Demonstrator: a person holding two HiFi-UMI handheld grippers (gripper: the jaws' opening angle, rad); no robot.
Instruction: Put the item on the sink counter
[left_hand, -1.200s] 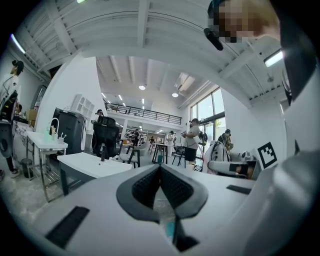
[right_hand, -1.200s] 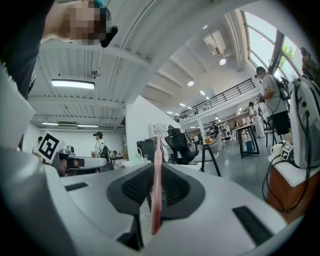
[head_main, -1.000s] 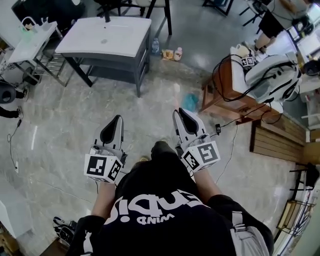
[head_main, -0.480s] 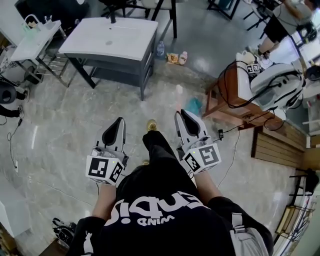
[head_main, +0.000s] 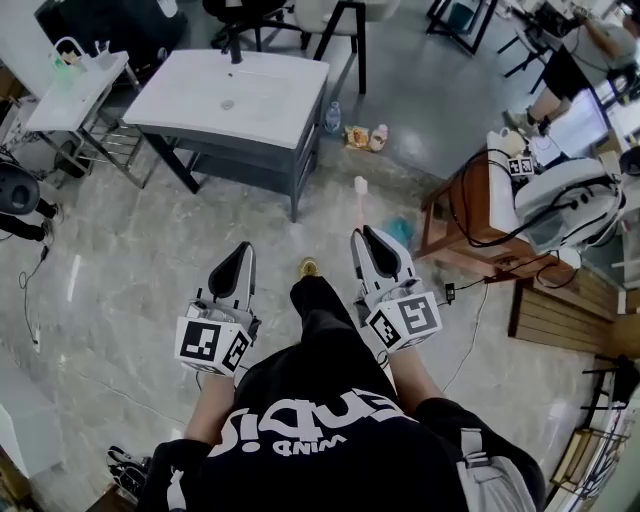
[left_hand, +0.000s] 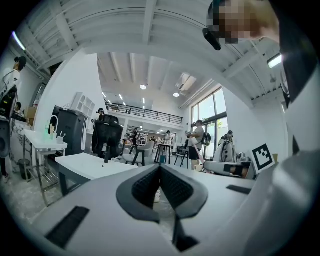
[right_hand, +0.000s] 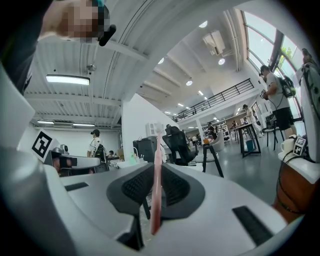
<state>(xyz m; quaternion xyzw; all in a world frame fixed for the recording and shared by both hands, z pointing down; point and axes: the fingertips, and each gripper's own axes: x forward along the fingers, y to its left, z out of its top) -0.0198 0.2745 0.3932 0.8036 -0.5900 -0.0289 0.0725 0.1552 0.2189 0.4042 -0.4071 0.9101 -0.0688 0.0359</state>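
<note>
**Step in hand: carry to the placing site.**

- The right gripper (head_main: 362, 236) pinches a pink toothbrush (head_main: 360, 193) by its handle. In the right gripper view the handle runs up and down between the two ribbed pads. The pale bristle end is on top and the lower end hangs below the pads.
- The left gripper (head_main: 244, 248) has its jaws pressed together. The left gripper view shows nothing between them.
- Both grippers are held level in front of the person, side by side and apart, over the marble floor (head_main: 130, 260).
- The sink counter (head_main: 275, 95) stands ahead and slightly to the left, well apart from both grippers. Its white top is bare apart from the basin drain and the dark faucet (head_main: 236, 48) at the far edge.
- The toothbrush is not yet over the counter, so the placing itself has not begun.

**Next move, as judged:**

1. Close the gap to the counter's near edge, steering toward the left.
2. Avoid the bottle (head_main: 331, 116) and packets on the floor beside the counter's right end, and the wooden cabinet (head_main: 455, 215) at the right.
3. Bring the right gripper over a flat part of the top, beside the basin and not over it.
4. Lower until the handle's lower end meets the surface.
5. Tip the toothbrush down so that it lies flat, then spread the jaws. Released upright, the thin handle is likely to topple or roll into the basin.

The left gripper has no role in this step.
</note>
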